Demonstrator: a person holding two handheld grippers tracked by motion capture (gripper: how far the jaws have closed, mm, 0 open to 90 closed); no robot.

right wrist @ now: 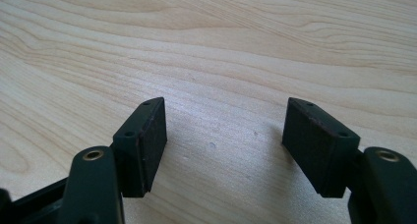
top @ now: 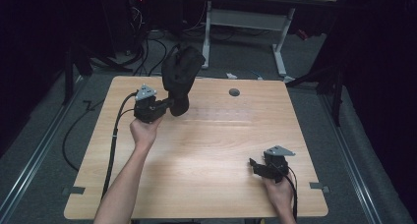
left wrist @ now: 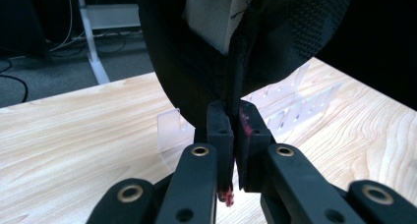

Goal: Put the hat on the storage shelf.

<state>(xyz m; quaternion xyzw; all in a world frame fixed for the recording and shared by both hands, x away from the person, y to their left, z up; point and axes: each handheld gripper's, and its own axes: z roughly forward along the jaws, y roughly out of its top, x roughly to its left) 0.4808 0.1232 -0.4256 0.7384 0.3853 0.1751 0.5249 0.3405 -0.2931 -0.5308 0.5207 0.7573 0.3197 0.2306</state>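
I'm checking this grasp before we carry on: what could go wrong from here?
The left gripper pinches only a thin edge of the black cap, which hangs raised over the table; that fabric could slip free and drop. The cap also hangs close above a clear plastic rack, so lowering it may snag or shove that. The right gripper is open and gives no support.

So 3 cameras here. The high view sat above the person's side and looked forward and down, taking in the whole desk point(top: 206, 150) plus the floor behind it. The left gripper view rode on the left tongs point(left wrist: 231, 135), facing along them across the desk, really close to a dark fabric thing point(left wrist: 196, 62). The right gripper view looked steeply down between the right tongs point(right wrist: 223, 135), very near the wood. All 3 shared the desktop.
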